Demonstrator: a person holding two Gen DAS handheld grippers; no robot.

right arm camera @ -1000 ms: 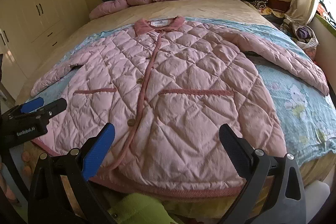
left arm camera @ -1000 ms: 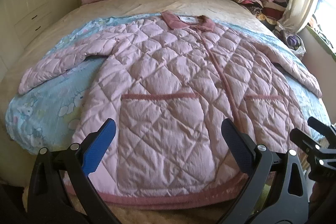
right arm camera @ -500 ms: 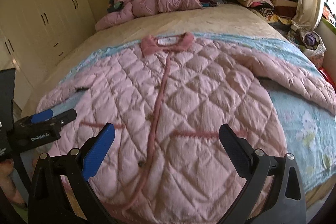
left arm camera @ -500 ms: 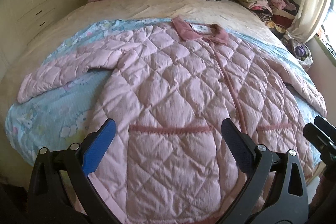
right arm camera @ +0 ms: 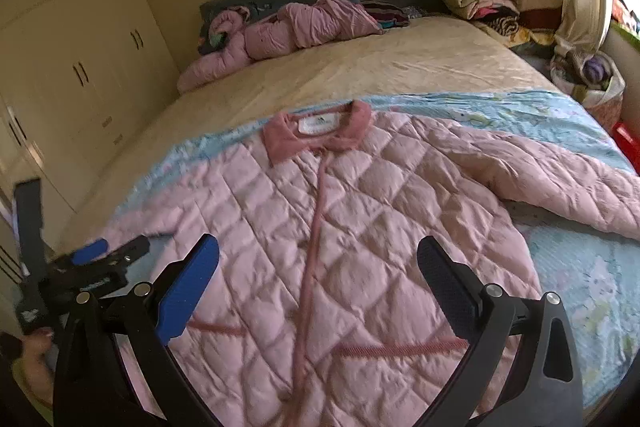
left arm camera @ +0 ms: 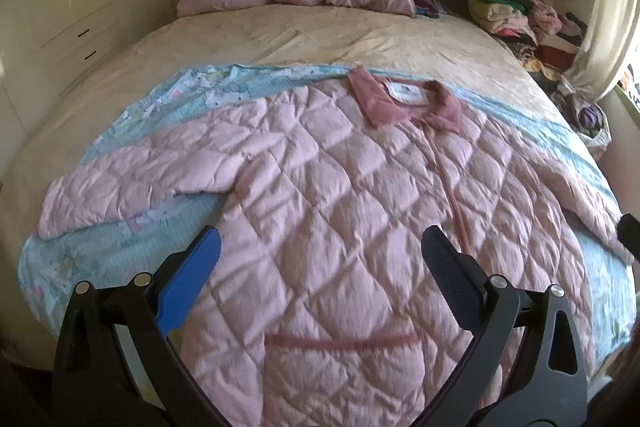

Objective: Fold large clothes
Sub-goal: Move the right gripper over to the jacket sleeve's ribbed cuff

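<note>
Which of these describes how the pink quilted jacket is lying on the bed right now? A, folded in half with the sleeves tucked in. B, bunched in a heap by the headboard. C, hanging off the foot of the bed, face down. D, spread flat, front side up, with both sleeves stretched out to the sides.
D: the pink quilted jacket lies flat, collar and front placket up, sleeves out sideways.

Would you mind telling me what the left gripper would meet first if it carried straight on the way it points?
Most likely the pink quilted coat spread flat on the bed; the open left gripper aims at its front.
</note>
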